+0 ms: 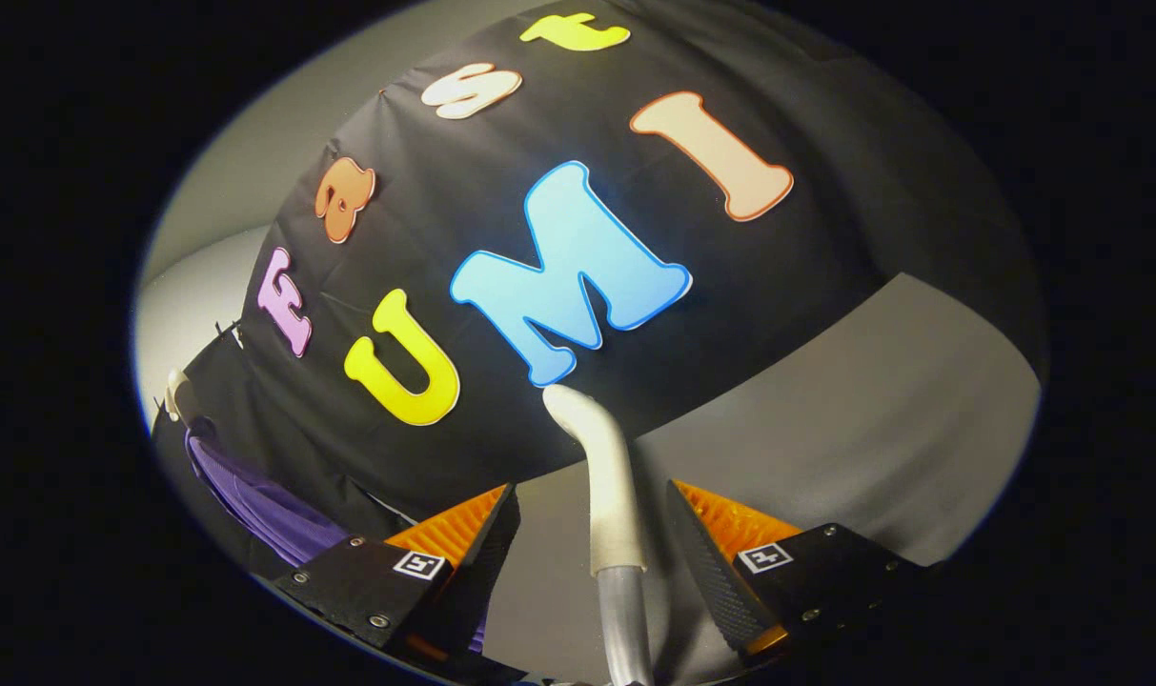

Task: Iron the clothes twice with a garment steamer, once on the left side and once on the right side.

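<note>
Here, the gripper (pixel 592 548) points toward the booth's black cloth wall (pixel 778 238), and the whole scene sits tilted, as if the tool is rolled to one side. Its two fingers (pixel 473 534) stand moderately apart, with a gap on either side of the object between them, so they are not pressing on anything. Rising up through that gap is the garment steamer (pixel 608 486): a grey tube nearest the tool, then a pale, cream-coloured upper section that bends at its tip toward the wall. It stands close to both fingers, though it cannot be told whether either finger touches it. Off beyond the left finger, low against the wall, hangs a purple garment (pixel 253 500), the clothing to be steamed, well apart from the steamer's tip. Just above it sits a pale hanger hook (pixel 177 395). Beyond the right finger stretches a plain grey surface (pixel 873 419), meeting the black cloth along a slanted line.
</note>
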A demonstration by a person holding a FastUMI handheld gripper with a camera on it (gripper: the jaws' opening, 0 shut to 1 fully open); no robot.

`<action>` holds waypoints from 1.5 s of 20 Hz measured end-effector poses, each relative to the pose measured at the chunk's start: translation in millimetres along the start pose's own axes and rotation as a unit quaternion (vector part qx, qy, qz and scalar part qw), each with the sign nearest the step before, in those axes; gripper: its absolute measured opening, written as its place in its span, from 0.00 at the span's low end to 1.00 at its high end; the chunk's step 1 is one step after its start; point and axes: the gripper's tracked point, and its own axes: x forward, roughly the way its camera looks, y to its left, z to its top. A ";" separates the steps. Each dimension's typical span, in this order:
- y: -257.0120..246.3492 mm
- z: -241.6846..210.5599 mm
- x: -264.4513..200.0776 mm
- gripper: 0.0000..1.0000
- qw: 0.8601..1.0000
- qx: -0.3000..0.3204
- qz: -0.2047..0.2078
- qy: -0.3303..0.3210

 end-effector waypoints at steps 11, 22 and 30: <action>-18.4 -28.8 43.0 0.95 0.990 0.087 0.042 0.105; -9.1 -46.2 59.2 0.44 0.974 0.150 0.062 0.158; -0.6 -28.2 41.9 0.30 0.985 0.143 0.043 0.090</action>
